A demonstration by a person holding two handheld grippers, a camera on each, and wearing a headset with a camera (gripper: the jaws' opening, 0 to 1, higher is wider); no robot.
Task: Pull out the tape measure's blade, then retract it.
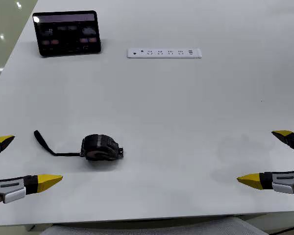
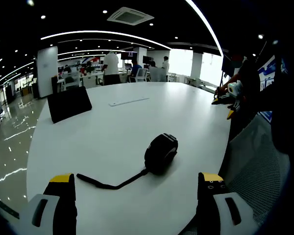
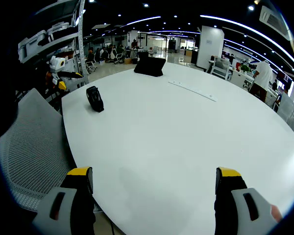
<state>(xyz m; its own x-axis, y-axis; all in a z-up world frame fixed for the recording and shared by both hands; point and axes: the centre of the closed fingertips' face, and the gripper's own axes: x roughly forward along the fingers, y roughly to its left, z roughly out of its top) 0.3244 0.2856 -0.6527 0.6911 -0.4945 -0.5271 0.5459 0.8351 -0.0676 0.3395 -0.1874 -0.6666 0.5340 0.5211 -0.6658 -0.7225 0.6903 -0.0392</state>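
Yellow-tipped fingers (image 1: 49,182) of the left gripper (image 1: 35,158) and the right gripper (image 1: 255,155) enter the head view at its bottom corners. Both pairs are spread wide and hold nothing. They hang over the near edge of a broad white bench (image 1: 186,122), with a grey mesh chair (image 3: 29,147) just below that edge. At the far side a dark tablet (image 1: 66,33) stands propped up, and a white power strip (image 1: 164,53) lies flat to its right. The tape measure (image 1: 102,148) rests on the bench near the left gripper and well apart from the right one. It is a rounded black case lying on its side, with a thin black strap (image 1: 43,143) trailing off to its left and bending away from the person. The left gripper view shows the case close up, between the left fingers, with the strap curling toward the camera and the right gripper at the bench's far edge. From the right gripper view the case is small and distant, with the left gripper beyond it. Both gripper views take in an office with ceiling lights and people standing.
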